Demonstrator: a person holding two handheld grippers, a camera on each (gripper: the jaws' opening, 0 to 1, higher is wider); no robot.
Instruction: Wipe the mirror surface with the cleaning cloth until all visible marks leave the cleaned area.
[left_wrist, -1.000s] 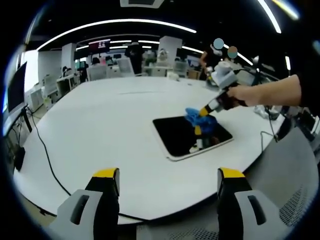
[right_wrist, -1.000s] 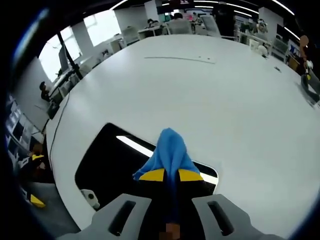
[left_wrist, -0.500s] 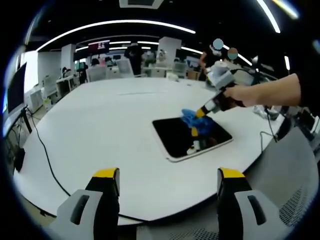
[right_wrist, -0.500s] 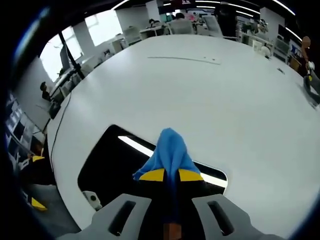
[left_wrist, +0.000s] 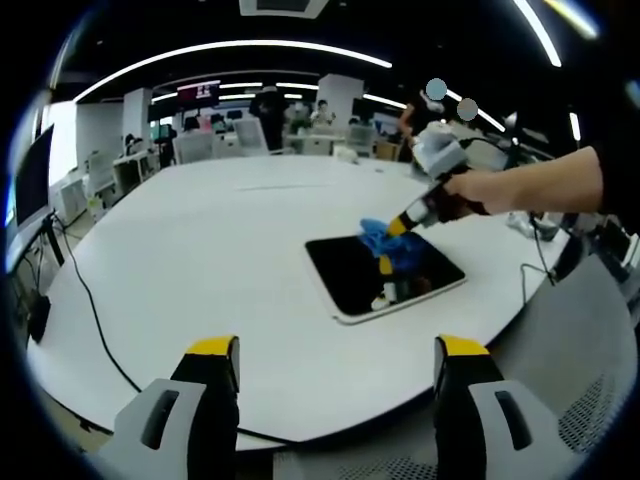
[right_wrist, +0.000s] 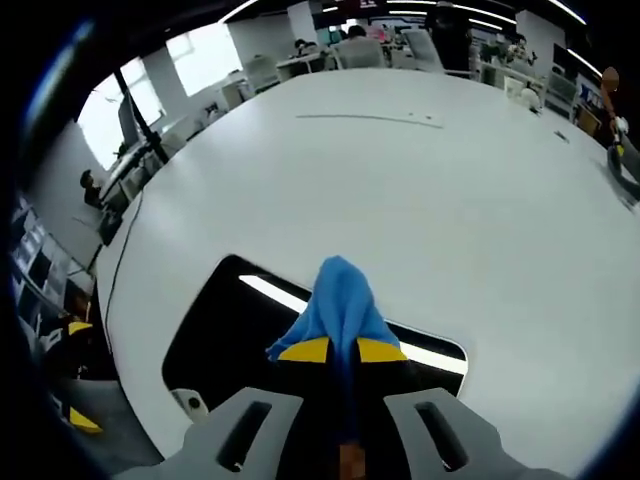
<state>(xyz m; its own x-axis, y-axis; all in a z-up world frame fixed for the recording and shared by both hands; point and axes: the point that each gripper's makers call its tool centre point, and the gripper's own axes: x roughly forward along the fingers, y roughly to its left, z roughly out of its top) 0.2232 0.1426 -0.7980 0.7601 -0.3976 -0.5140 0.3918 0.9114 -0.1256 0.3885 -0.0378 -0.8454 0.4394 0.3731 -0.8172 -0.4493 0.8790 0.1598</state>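
Right gripper (right_wrist: 342, 350): you pinch cloth (right_wrist: 338, 300) on mirror (right_wrist: 230, 320), unwiped glass lower left. Left gripper (left_wrist: 338, 352): wide, well apart.

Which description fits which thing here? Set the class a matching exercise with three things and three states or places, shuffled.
Things:
1. cleaning cloth
2. mirror
3. left gripper

Descriptions:
a. lies flat on the white table
b. jaws apart, holding nothing
c. blue, clamped in the right gripper

Pairs: 1-c, 2-a, 3-b
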